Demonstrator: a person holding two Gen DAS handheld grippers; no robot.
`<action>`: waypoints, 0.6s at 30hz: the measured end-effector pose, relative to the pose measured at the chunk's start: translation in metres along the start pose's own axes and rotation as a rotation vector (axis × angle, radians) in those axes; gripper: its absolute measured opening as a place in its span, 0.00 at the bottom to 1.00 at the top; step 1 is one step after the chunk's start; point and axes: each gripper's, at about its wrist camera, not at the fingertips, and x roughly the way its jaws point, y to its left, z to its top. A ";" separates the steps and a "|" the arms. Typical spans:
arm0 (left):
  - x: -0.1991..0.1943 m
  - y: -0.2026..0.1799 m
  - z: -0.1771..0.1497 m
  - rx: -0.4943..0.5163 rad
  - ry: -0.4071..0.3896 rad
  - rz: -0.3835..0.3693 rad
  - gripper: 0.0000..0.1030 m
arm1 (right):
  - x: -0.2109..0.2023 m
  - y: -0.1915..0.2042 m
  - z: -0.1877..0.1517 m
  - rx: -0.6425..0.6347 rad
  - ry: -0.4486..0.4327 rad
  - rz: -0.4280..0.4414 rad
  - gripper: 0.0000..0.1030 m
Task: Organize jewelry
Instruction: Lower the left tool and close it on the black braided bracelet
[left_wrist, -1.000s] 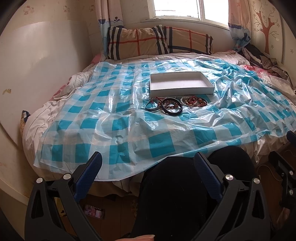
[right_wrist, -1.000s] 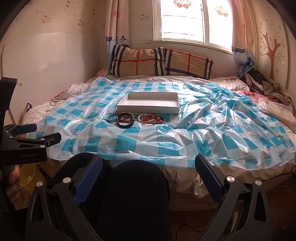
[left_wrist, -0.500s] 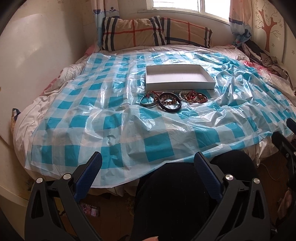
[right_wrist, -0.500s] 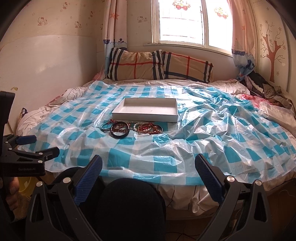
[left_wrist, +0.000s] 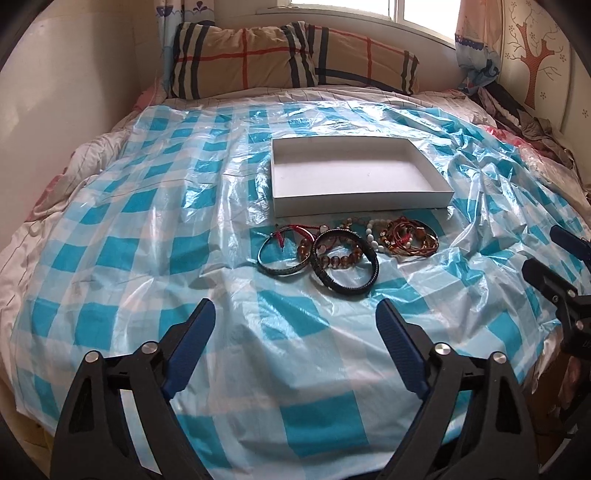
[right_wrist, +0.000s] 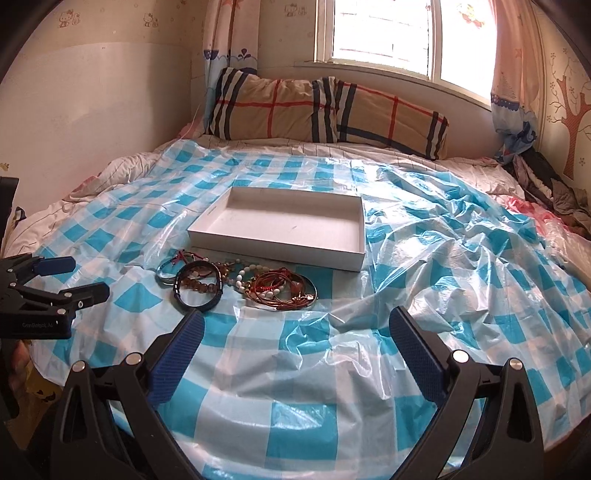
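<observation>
Approach step: both grippers, left gripper (left_wrist: 295, 325) and right gripper (right_wrist: 295, 332), spread wide, holding nothing. Next, probably close on black bangle (left_wrist: 345, 260) at twelve o'clock, then lift into white box (left_wrist: 354, 173) behind.

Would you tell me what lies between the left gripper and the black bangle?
Only bare checked plastic sheet lies between the open left gripper and the black bangle, as the left wrist view shows.

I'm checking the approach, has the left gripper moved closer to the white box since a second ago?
Yes. The left gripper has advanced over the bed toward the white box; the box and bracelets now sit nearer its open fingertips.
</observation>
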 end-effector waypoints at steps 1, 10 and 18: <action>0.012 -0.001 0.007 0.005 0.004 -0.019 0.73 | 0.011 -0.001 0.003 -0.002 0.013 0.006 0.93; 0.107 -0.024 0.035 0.098 0.043 -0.024 0.46 | 0.066 -0.005 0.016 -0.037 0.056 0.000 0.93; 0.115 -0.013 0.031 0.097 0.066 -0.072 0.08 | 0.100 -0.007 0.022 -0.069 0.098 0.066 0.93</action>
